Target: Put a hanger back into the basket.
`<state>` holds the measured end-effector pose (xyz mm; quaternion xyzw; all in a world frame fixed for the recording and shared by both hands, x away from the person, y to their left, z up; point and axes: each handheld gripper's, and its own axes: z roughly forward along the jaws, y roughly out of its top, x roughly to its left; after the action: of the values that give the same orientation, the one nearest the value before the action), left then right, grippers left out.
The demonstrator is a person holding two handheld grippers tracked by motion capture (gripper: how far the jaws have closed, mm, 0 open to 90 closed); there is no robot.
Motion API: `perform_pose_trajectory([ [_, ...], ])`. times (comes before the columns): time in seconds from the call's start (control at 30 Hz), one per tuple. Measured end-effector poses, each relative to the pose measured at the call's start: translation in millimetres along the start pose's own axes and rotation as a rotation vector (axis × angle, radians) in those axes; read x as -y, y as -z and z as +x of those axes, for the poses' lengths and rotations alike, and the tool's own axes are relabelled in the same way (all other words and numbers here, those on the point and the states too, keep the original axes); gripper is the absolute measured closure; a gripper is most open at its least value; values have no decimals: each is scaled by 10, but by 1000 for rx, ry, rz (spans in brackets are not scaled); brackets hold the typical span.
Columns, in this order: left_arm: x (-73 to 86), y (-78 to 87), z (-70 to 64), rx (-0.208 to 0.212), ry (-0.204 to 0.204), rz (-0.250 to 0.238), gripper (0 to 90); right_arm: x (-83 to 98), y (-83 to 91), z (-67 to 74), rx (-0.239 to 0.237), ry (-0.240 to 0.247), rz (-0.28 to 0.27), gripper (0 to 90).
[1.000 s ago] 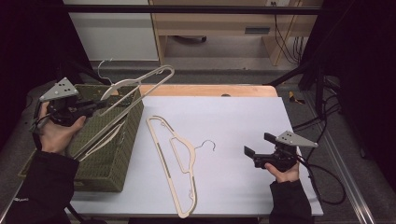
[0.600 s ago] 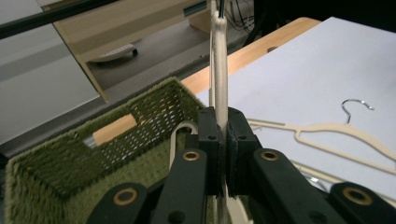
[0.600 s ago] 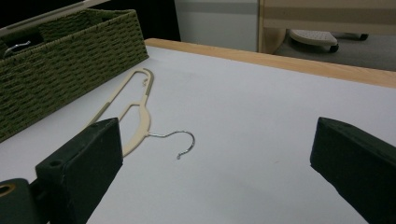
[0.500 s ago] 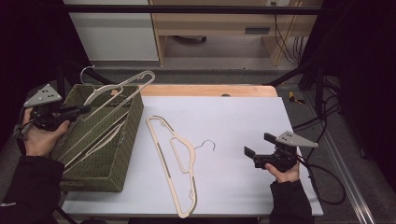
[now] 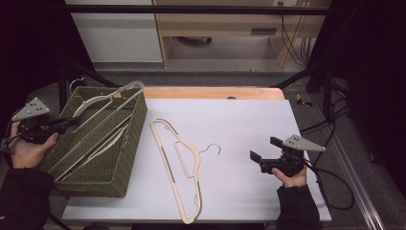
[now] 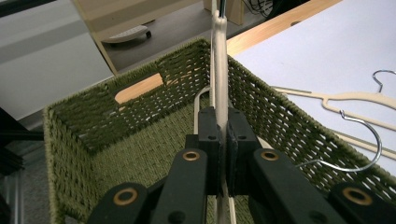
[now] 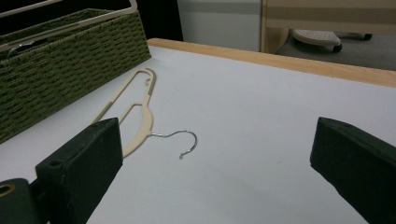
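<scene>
The left gripper [image 5: 72,122] was clenched on a cream hanger [image 5: 103,112], its pads pinching the thin bar edge-on above the green wicker basket [image 5: 129,143] that stood at the left edge of the tabletop [image 5: 249,120]. The hanger lay slanted across the basket's open top — its far end resting near the rim at the far right corner, the gripped end over the left wall. At least one more hanger [image 5: 98,146] was already lying inside, and its wire hook [image 6: 362,144] showed just above the near wall in the left gripper view. The right gripper [image 5: 261,160] stood with its jaws wide apart and nothing between them, resting near the right edge of the tabletop; another cream hanger [image 5: 179,167] lay flat on the white surface between it and the basket. The step in hand looked like lowering the held hanger into the basket. To do it well, the long bar should be lined up with the basket's length so both ends clear the woven walls, and the near end lowered until the frame settles on the hanger beneath — only then should the pads let go. The hooks deserve watching, since they could catch in the weave or snag each other.
</scene>
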<state>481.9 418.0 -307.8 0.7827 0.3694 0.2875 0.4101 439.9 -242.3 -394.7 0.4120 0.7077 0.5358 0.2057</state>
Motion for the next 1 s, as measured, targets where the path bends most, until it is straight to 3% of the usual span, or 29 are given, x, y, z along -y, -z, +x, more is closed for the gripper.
perform_pose_trajectory([
  [0.33, 108, 19, 95, -9, 4, 3, 863, 10, -13, -3, 1, 0, 5, 29],
  [0.4, 111, 15, 107, -29, -4, 18, 864, 11, -13, -5, 1, -1, 5, 29],
  [0.43, 117, 2, 110, -46, -14, 41, 865, 12, -14, -6, 3, -1, 5, 29],
  [0.5, 157, -43, 124, -44, -16, 69, 865, 12, -17, -6, 2, -1, 5, 29],
  [0.8, 396, -245, 92, -62, 5, 86, 864, 14, -22, 0, 5, -5, 9, 30],
  [1.0, 532, -348, 53, -70, 2, 128, 864, 16, -23, 0, 3, -1, 11, 30],
])
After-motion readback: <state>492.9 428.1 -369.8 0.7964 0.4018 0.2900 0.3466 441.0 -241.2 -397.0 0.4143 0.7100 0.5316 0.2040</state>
